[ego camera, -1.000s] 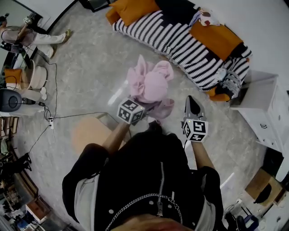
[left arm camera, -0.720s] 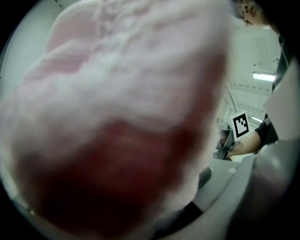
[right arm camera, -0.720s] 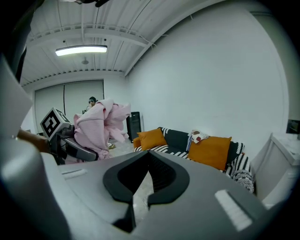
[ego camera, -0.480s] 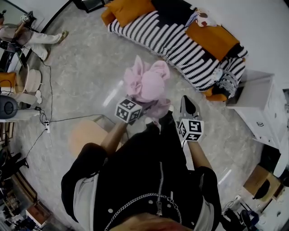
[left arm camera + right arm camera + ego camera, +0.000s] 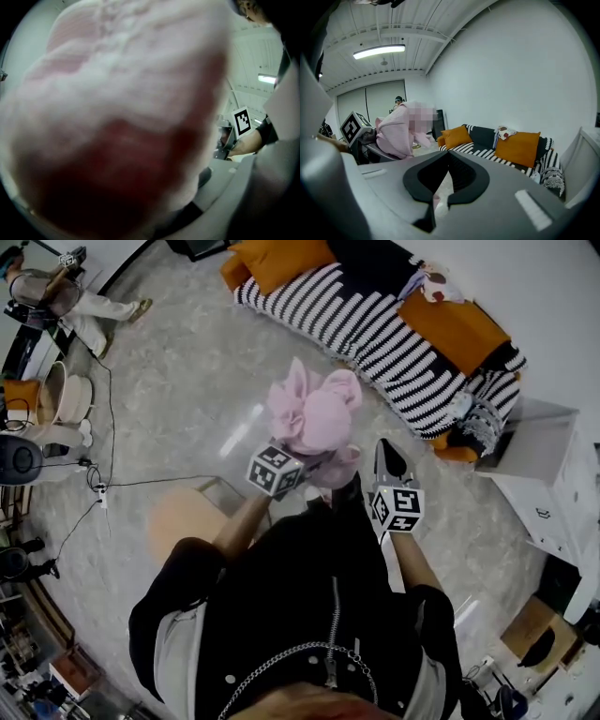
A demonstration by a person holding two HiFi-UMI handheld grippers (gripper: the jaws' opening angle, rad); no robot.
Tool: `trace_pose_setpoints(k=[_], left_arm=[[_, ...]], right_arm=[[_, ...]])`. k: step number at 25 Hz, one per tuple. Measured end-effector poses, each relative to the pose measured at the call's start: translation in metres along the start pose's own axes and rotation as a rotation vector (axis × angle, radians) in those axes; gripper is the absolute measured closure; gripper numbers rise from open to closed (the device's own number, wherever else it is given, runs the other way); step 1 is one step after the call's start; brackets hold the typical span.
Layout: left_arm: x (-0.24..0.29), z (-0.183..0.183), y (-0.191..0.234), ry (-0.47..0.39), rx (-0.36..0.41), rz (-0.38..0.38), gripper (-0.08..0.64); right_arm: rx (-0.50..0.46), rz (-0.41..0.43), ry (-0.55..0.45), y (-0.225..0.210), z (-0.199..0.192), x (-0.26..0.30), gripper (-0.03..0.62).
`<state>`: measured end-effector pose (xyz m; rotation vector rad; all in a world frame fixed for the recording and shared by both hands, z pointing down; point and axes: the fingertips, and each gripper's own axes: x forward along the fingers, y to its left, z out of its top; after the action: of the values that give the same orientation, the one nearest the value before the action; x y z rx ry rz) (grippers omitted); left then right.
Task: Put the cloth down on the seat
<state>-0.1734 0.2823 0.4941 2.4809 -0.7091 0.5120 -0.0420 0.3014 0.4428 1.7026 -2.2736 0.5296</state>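
Left tool: the left tool (image 5: 309, 461) is raised in front of the person. It is closed on a wide bundle of pink fleecy cloth (image 5: 314, 413), and its jaws stand well apart around the bulk.
Left tool's own view: the blurred cloth (image 5: 122, 117) fills nearly all of it. The right tool's marker cube (image 5: 242, 121) shows at the right.
Right tool: the right tool (image 5: 389, 457) is just right of the cloth, apart from it. Its black pads meet at the tips (image 5: 446, 157) with nothing between them.
Cloth's place: the cloth is bunched into a rounded lump with loose folds sticking up. It is held in the air above the grey speckled floor (image 5: 187, 381) and rests on no seat. From the right tool it shows at the left (image 5: 396, 131).
Sofa: a long sofa with a black-and-white striped cover (image 5: 366, 324) lies on the far side, well apart from the cloth.
Cushions: orange cushions sit on the sofa, one at its left end (image 5: 281, 257) and one toward its right (image 5: 450, 320).
Near left: a round pale-orange top (image 5: 183, 517) stands beside the person's left arm; whether it is a stool or a small surface I cannot tell.
Floor: a thin black cable (image 5: 141, 482) runs across it at the left.
Right side: a white cabinet (image 5: 553, 484).
Far left: another person (image 5: 56, 296).
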Motion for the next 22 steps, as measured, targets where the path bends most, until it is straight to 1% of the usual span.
trace_pose_setpoints(k=[5, 9, 13, 17, 22], left_arm=[[0.014, 0.01, 0.02, 0.021, -0.012, 0.024, 0.202], [0.024, 0.024, 0.031, 0.008, -0.017, 0.039, 0.202], [0.047, 0.044, 0.05, 0.02, -0.027, 0.054, 0.202], [0.072, 0.071, 0.063, -0.001, -0.046, 0.068, 0.202], [0.102, 0.095, 0.075, -0.014, -0.057, 0.08, 0.202]], right_arm=[[0.001, 0.031, 0.007, -0.009, 0.009, 0.029, 0.592], [-0.003, 0.057, 0.007, -0.017, 0.018, 0.048, 0.592], [0.0, 0.07, 0.007, -0.042, 0.036, 0.076, 0.592], [0.008, 0.086, 0.003, -0.068, 0.055, 0.104, 0.592], [-0.012, 0.121, 0.01, -0.095, 0.076, 0.135, 0.592]])
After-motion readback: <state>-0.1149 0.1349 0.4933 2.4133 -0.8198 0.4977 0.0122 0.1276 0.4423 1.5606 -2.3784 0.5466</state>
